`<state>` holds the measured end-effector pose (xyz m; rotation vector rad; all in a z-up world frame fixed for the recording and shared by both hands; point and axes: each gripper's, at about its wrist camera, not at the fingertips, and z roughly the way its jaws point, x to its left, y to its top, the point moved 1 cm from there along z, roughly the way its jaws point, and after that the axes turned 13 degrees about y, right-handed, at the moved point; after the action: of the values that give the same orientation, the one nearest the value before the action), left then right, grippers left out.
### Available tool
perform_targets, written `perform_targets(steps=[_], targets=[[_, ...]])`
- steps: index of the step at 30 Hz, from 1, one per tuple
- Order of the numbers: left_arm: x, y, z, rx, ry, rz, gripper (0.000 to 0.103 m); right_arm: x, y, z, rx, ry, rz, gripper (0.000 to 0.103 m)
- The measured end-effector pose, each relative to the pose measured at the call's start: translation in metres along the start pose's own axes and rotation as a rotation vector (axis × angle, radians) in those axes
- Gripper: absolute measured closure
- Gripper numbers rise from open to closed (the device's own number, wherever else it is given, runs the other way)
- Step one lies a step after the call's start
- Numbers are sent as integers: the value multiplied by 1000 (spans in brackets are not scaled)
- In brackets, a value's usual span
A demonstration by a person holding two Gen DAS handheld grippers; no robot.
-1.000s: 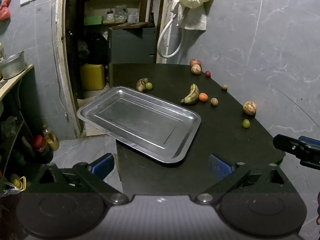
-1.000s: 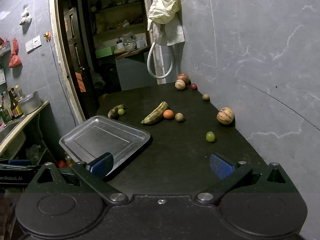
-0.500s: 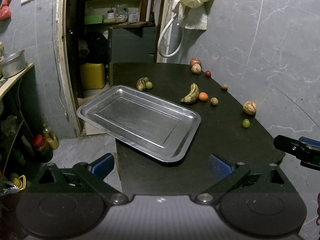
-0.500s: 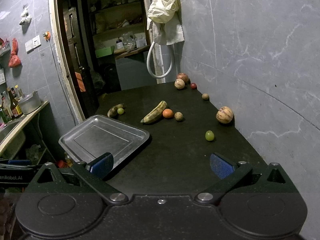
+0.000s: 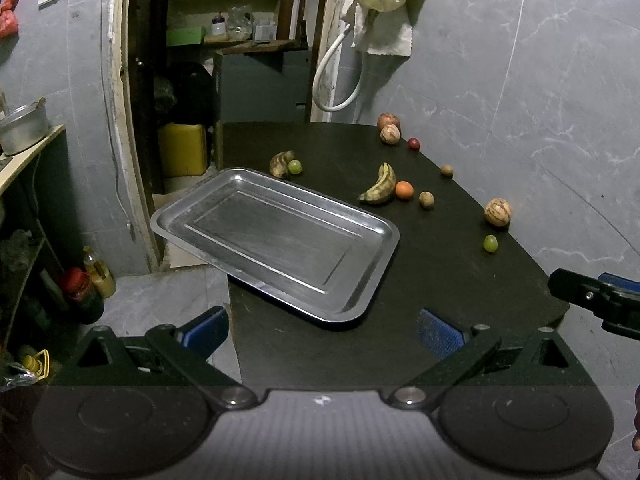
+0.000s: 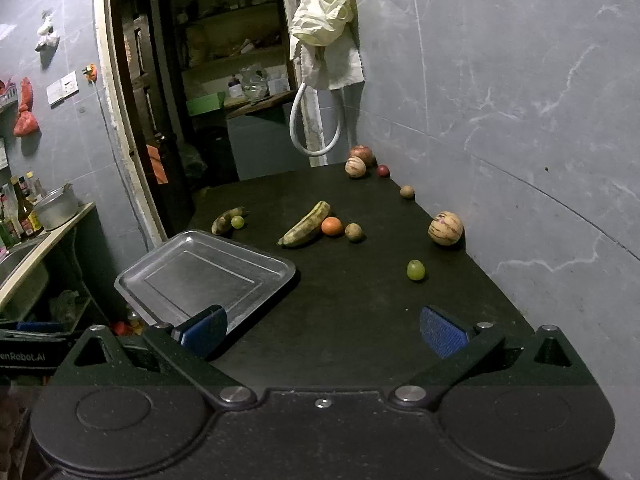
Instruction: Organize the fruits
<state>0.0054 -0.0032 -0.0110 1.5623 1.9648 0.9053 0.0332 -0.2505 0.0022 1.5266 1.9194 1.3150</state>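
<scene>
Lay scattered on a dark tabletop [image 5: 420, 280], none inside the empty metal tray [image 5: 192, 216] at near left, which overhung the left edge. Counted, far to near: red apple [image 6: 362, 155] touching a pale striped round fruit [image 6: 355, 167] at far right, small dark red fruit [image 6: 383, 170] just beside, small brown fruit [image 6: 407, 191] near the right edge. Sat mid-table: browned yellow banana [image 6: 306, 225] lying diagonally, orange [image 6: 332, 226] touching it, small brownish fruit [image 6: 354, 232] just right. Rested beyond the tray: second spotted banana [image 6: 226, 219] with a green grape [image 6: 237, 222] against it. Stood at right: larger striped melon-like fruit [image 6: 445, 228], green grape [image 6: 415, 270] nearer.
</scene>
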Motion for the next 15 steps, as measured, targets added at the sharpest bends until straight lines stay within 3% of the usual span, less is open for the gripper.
perform_targets(steps=[15], targets=[[9,2,5,23,-26,-11,1,4,0,3,4,-1,-8,1]])
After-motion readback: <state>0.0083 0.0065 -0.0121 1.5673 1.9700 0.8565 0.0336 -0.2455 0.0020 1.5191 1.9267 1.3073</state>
